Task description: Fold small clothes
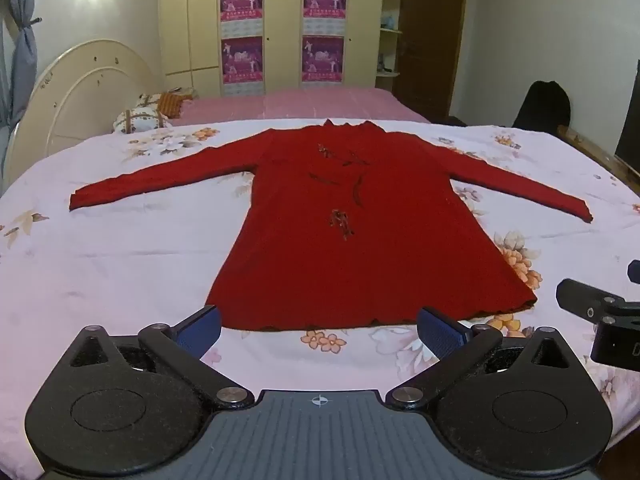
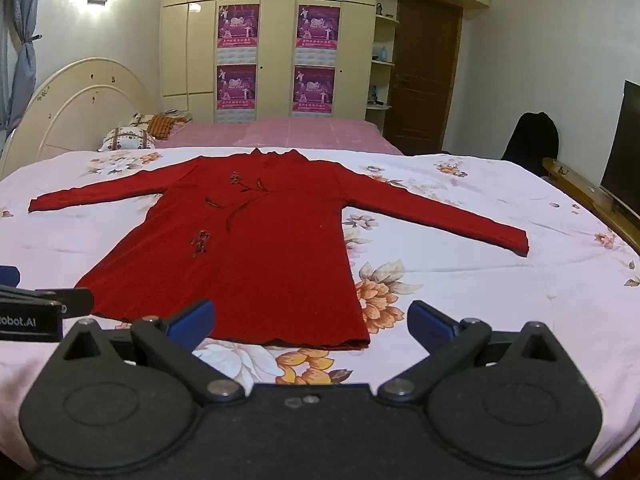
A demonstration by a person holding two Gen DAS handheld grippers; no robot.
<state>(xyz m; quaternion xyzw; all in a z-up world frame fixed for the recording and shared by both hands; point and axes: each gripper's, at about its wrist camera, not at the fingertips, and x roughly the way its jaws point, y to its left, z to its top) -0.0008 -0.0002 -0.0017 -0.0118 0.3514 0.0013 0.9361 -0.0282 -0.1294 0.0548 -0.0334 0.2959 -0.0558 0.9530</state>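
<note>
A red long-sleeved dress point(image 1: 344, 240) point(image 2: 248, 248) lies flat on the flowered bedsheet point(image 1: 132, 248) point(image 2: 480, 280), collar far, hem near, both sleeves spread out sideways. Dark embroidery runs down its front. My left gripper point(image 1: 320, 330) hovers just short of the hem's middle, wide open, nothing between its blue pads. My right gripper point(image 2: 310, 322) hangs open over the hem's right corner, also holding nothing. Each gripper shows at the edge of the other's view: the right gripper point(image 1: 600, 320) and the left gripper point(image 2: 32, 308).
A cream headboard point(image 1: 88, 92) and pillows point(image 1: 140, 118) stand at the far left. Beyond the bed are a wardrobe with posters point(image 1: 280, 28) and a brown door point(image 1: 432, 40). A dark chair point(image 1: 540, 104) and a wooden bed rail point(image 2: 592, 196) sit at the right.
</note>
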